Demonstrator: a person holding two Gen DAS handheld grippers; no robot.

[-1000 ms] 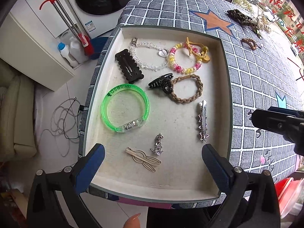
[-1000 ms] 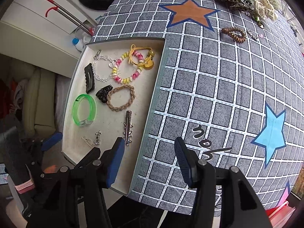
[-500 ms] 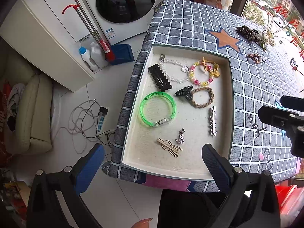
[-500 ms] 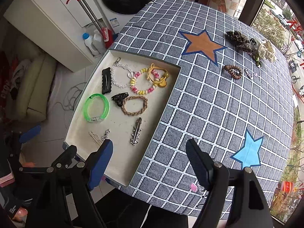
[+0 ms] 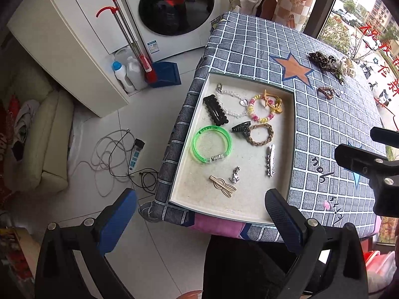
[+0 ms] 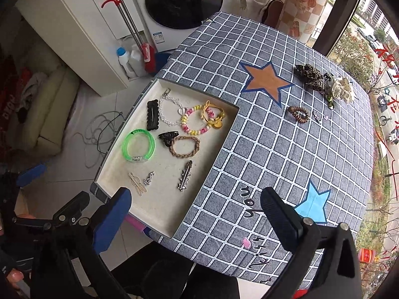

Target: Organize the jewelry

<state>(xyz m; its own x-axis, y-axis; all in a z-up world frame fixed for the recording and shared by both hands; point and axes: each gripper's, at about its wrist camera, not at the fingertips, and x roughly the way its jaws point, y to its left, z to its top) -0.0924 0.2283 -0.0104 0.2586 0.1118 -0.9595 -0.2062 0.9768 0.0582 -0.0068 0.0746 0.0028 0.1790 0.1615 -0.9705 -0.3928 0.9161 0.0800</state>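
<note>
A cream tray (image 5: 291,134) (image 6: 232,122) sits at the table's left edge. It holds a green bangle (image 5: 212,144) (image 6: 138,145), a black hair clip (image 5: 215,109), a clear bead chain (image 5: 232,99), a pink-yellow bead bracelet (image 5: 261,108), a braided brown band (image 5: 260,134) and a silver star clip (image 5: 271,160) (image 6: 185,175). On the cloth lie a brown coil tie (image 5: 325,92) (image 6: 298,114), a leopard scrunchie (image 6: 309,73) and a white piece (image 6: 341,91). My left gripper (image 5: 199,214) and my right gripper (image 6: 194,214) are open and empty, high above the near edge.
The table carries a grey checked cloth (image 6: 286,149) with star patches. A washing machine (image 5: 174,7), a white cabinet (image 5: 64,47), bottles (image 5: 122,74) and floor cables (image 5: 114,157) are to the left. A window (image 6: 374,37) is at the right.
Both grippers have risen and pulled back from the table, so the tray looks smaller. The right gripper's jaws have opened wider. The jewelry has not moved.
</note>
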